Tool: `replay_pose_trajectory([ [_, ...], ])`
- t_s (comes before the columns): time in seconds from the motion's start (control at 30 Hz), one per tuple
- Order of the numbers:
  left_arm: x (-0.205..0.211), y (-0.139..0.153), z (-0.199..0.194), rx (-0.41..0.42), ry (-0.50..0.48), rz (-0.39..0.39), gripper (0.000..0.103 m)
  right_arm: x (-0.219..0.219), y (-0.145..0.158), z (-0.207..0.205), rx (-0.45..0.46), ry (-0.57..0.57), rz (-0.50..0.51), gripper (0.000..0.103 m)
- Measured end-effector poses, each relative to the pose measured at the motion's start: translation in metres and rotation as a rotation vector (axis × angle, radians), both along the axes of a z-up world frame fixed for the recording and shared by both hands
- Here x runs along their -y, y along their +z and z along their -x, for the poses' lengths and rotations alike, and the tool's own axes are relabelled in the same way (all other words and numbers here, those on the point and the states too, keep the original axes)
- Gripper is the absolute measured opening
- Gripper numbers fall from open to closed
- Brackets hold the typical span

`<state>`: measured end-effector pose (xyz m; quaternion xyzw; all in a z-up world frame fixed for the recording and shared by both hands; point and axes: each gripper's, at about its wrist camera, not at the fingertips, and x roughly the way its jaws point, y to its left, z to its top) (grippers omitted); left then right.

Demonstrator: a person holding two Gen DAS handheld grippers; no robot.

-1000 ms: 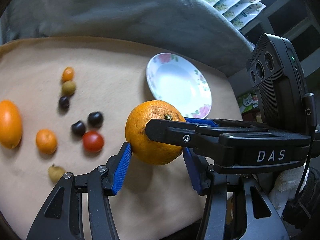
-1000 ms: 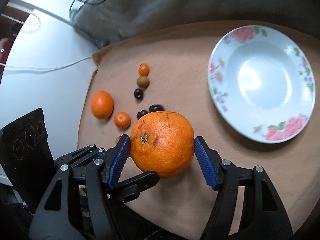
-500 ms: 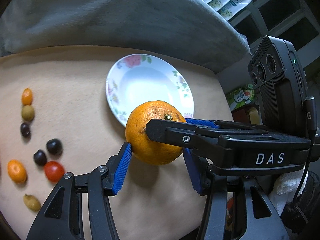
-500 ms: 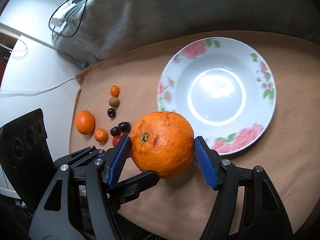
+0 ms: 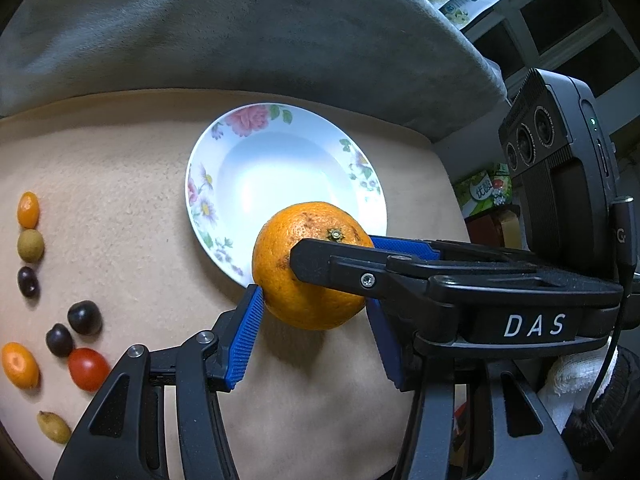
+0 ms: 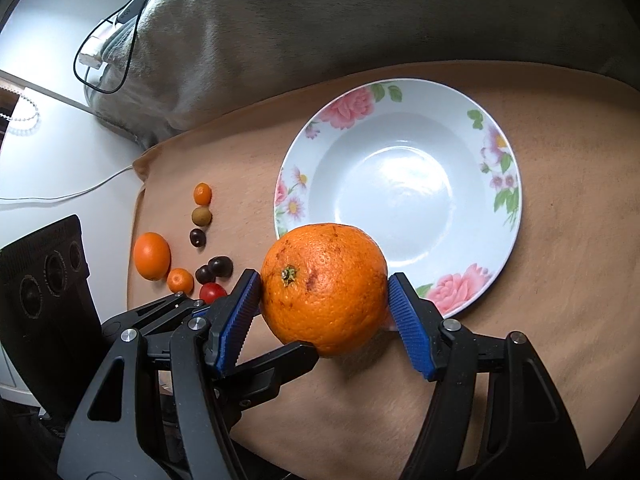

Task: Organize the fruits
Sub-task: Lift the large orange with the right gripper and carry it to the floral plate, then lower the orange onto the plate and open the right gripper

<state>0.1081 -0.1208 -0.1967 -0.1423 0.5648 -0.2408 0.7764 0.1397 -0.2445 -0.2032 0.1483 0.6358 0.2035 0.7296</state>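
A large orange (image 5: 296, 280) (image 6: 326, 288) is held between the blue pads of both grippers at once, above the tan cloth at the near rim of the white floral plate (image 5: 276, 160) (image 6: 408, 184). My left gripper (image 5: 316, 316) is shut on it; its right finger is hidden behind the right gripper's arm. My right gripper (image 6: 324, 312) is shut on it from the other side. The plate holds nothing.
Small fruits lie at the left on the cloth: a kumquat (image 5: 28, 210), a green-brown fruit (image 5: 30, 245), dark grapes (image 5: 83, 317), a cherry tomato (image 5: 88, 369), a tangerine (image 6: 152, 256). A grey cushion (image 5: 240, 28) lies behind. A white table with cables (image 6: 44, 152) is at the left.
Both grippers have carried the orange rightward to the plate. The plate has grown larger and moved toward the centre of each view; the small fruits have slid to the left.
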Motion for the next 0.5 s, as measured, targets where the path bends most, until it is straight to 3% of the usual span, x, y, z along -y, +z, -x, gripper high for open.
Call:
replay_pose_trajectory([
  [0.27, 0.001, 0.001, -0.003, 0.006, -0.001, -0.015, 0.05, 0.001, -0.002, -0.008, -0.002, 0.005, 0.015, 0.069],
  [0.5, -0.003, 0.014, -0.005, 0.03, -0.01, -0.017, 0.05, 0.009, 0.013, -0.012, 0.053, -0.02, 0.043, 0.071],
])
